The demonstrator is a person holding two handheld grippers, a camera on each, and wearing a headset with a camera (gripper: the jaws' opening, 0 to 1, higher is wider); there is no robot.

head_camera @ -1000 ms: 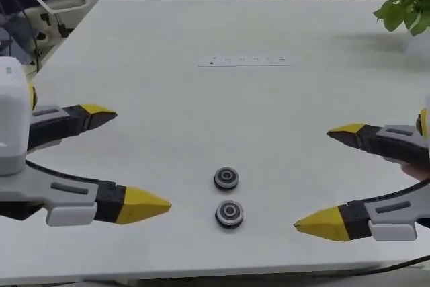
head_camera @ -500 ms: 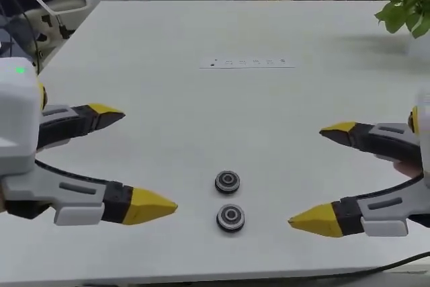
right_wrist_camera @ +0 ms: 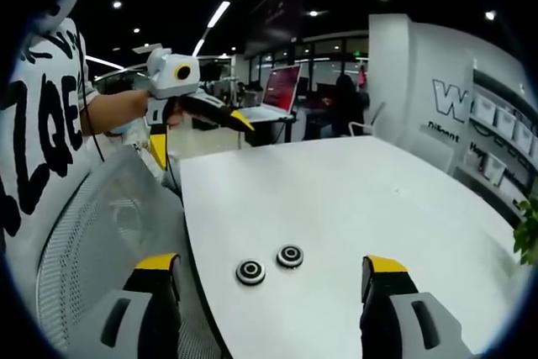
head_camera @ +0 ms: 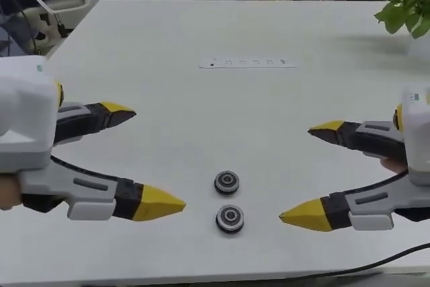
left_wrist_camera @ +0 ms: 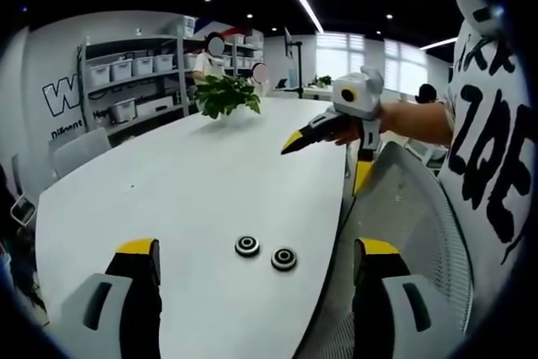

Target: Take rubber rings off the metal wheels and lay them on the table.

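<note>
Rubber rings [head_camera: 218,183], black, encircle 2 metal wheels [head_camera: 230,217].

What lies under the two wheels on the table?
The far wheel and the near wheel lie flat, directly on the white table. Nothing else shows beneath them. Their undersides are covered.

Two small metal wheels [head_camera: 227,182] [head_camera: 230,218] (black rubber rings on) lay flat, just beside each other, near the table's front edge.
</note>
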